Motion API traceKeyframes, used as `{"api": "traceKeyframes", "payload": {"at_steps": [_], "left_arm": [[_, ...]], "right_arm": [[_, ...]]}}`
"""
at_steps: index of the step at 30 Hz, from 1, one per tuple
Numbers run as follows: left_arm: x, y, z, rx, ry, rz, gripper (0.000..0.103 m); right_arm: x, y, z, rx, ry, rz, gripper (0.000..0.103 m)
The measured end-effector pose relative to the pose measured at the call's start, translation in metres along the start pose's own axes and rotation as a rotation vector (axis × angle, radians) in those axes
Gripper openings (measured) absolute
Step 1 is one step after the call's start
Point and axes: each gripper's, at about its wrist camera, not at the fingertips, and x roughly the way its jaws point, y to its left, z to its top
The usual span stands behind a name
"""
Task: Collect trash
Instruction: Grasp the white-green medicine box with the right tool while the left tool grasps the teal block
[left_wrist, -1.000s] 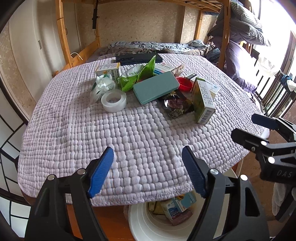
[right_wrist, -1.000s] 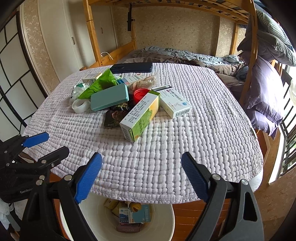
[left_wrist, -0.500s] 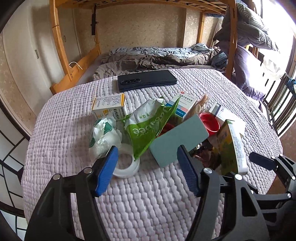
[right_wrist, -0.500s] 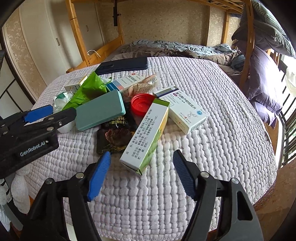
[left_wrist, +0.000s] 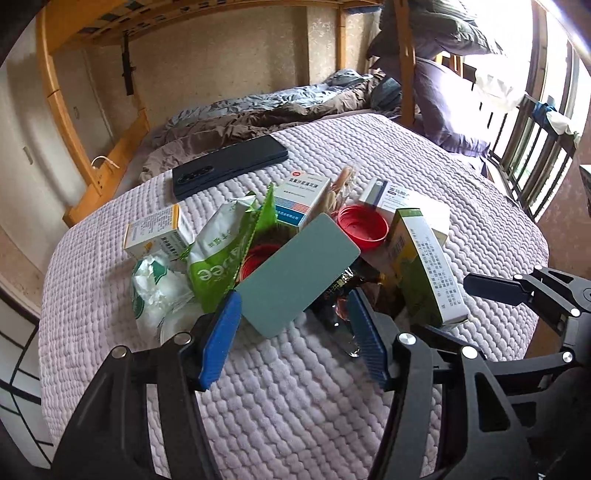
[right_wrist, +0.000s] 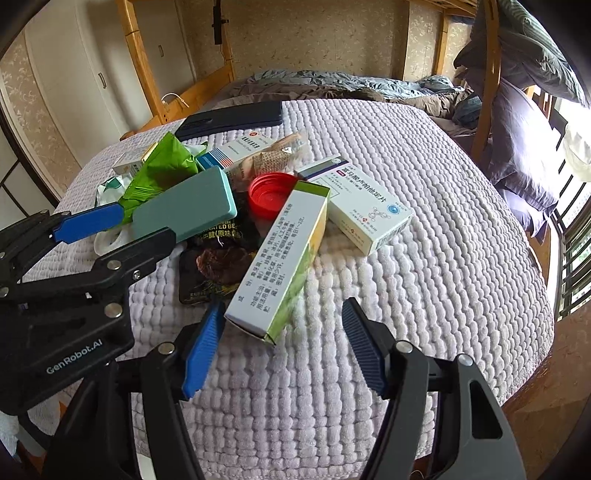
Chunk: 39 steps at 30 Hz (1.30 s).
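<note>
Both tools stood wide apart and held nothing. The left tool (left_wrist: 291, 332) bracketed the near end of a teal case (left_wrist: 299, 269); the right tool (right_wrist: 282, 345) flanked the near end of a green-and-white box (right_wrist: 280, 266). The trash pile, including a red cap (right_wrist: 271, 192) and green wrapper (left_wrist: 225, 258), lay mid-surface on the quilted cover (right_wrist: 424, 258).

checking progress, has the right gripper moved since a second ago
Yes. The right gripper has moved forward over the quilt, from the near edge above the bucket up to the green and white box, jaws open.
</note>
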Motion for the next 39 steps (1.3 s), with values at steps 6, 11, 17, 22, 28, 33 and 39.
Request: {"api": "traceKeyframes", "payload": {"at_steps": [6, 11, 17, 22, 28, 33, 39], "left_arm": [[0.017, -0.001, 0.011, 0.132, 0.045, -0.126, 0.061], [0.03, 0.004, 0.021, 0.215, 0.065, -0.084, 0.062], [0.023, 0.014, 0.028, 0.252, 0.061, -0.103, 0.075], [0.041, 0.015, 0.025, 0.348, 0.116, -0.065, 0.075], [0.047, 0.022, 0.029, 0.34, 0.127, -0.129, 0.069], [0.045, 0.026, 0.029, 0.272, 0.153, -0.201, 0.051], [0.033, 0.036, 0.019, 0.111, 0.144, -0.273, 0.049]], "right_arm": [[0.005, -0.005, -0.002, 0.026, 0.015, 0.007, 0.06], [0.006, -0.007, 0.003, 0.051, 0.005, 0.004, 0.06], [0.008, -0.006, 0.011, 0.062, 0.0, 0.008, 0.06], [0.011, -0.004, 0.013, 0.062, 0.005, 0.008, 0.059], [0.016, -0.004, 0.013, 0.082, 0.021, 0.029, 0.044], [0.013, -0.003, 0.012, 0.075, 0.013, 0.023, 0.035], [-0.001, -0.006, 0.009, 0.041, -0.011, 0.015, 0.026]]}}
